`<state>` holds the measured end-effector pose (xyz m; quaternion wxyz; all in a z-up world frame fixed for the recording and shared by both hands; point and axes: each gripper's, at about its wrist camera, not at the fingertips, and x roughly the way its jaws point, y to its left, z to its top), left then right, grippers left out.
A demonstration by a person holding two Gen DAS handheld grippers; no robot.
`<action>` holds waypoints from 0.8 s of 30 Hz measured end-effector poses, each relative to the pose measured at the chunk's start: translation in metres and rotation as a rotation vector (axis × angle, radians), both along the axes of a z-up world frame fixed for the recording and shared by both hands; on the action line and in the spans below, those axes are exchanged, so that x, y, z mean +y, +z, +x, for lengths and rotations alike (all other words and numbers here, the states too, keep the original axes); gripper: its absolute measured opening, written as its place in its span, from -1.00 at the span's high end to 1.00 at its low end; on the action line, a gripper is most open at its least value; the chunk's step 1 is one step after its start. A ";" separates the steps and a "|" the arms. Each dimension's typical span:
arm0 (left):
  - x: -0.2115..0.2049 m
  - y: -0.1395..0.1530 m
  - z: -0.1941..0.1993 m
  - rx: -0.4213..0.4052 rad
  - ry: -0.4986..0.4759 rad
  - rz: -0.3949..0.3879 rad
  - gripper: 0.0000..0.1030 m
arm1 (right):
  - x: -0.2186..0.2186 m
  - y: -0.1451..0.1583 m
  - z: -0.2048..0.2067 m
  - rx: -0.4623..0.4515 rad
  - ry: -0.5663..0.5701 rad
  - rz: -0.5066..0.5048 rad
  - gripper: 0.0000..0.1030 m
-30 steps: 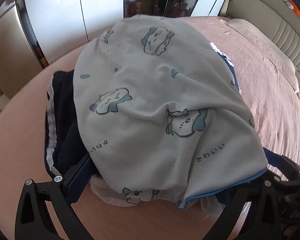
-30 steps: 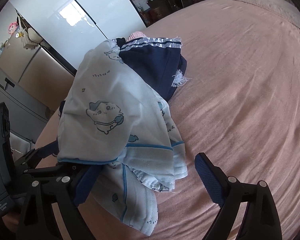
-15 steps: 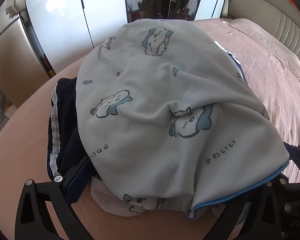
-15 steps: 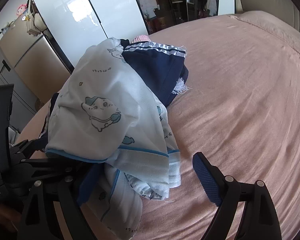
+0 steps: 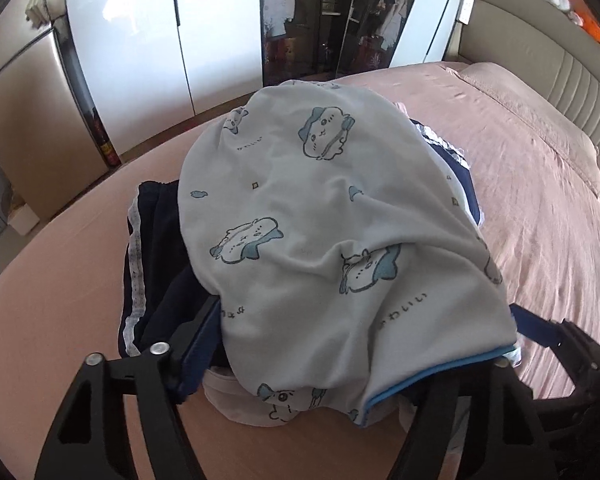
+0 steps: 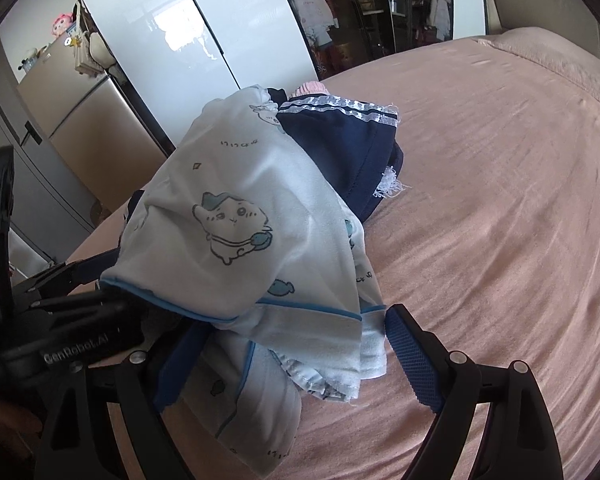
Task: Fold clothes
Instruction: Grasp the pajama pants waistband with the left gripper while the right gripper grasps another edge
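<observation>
A pale printed garment point(image 5: 320, 240) with cartoon animals and a blue hem lies heaped over a navy garment point(image 5: 156, 248) trimmed with white lace. My left gripper point(image 5: 354, 312) is under the near hem. Its jaws are closing with bunched cloth between them: the left pad point(image 5: 200, 340) rests against the fabric, the right one is hidden beneath it. From the right wrist, the printed garment point(image 6: 240, 216) drapes over the left gripper point(image 6: 60, 280), with the navy garment point(image 6: 340, 148) behind. My right gripper point(image 6: 296, 360) stands open, its fingers on either side of the folded lower edge.
The heap lies on a pink bed sheet point(image 6: 500, 200) that stretches away to the right. A padded headboard point(image 5: 540, 60) bounds the far right. White wardrobe doors point(image 5: 140, 60) and a dark glass cabinet point(image 5: 332, 20) stand past the bed's edge. A small pink item point(image 6: 312, 88) peeks from behind the navy garment.
The left gripper's fingers have drawn closer together around the cloth, and it has risen, lifting the blue hem. The right gripper has barely moved and stays wide.
</observation>
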<state>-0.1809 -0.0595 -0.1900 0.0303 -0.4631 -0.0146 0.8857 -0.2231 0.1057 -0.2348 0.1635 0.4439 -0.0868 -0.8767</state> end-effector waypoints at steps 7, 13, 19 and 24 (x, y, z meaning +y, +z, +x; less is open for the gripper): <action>0.030 0.018 -0.004 0.059 -0.082 -0.094 0.49 | -0.018 0.012 0.008 0.110 0.058 0.043 -0.72; 0.027 0.036 -0.013 0.069 -0.113 -0.016 0.50 | -0.044 0.030 0.037 0.265 0.113 0.220 -0.72; 0.014 0.044 -0.028 0.050 -0.113 0.066 0.63 | -0.066 0.016 0.037 0.334 0.146 0.385 -0.72; 0.022 0.052 -0.025 0.071 -0.176 0.015 0.65 | -0.077 0.006 0.027 0.342 0.168 0.420 -0.72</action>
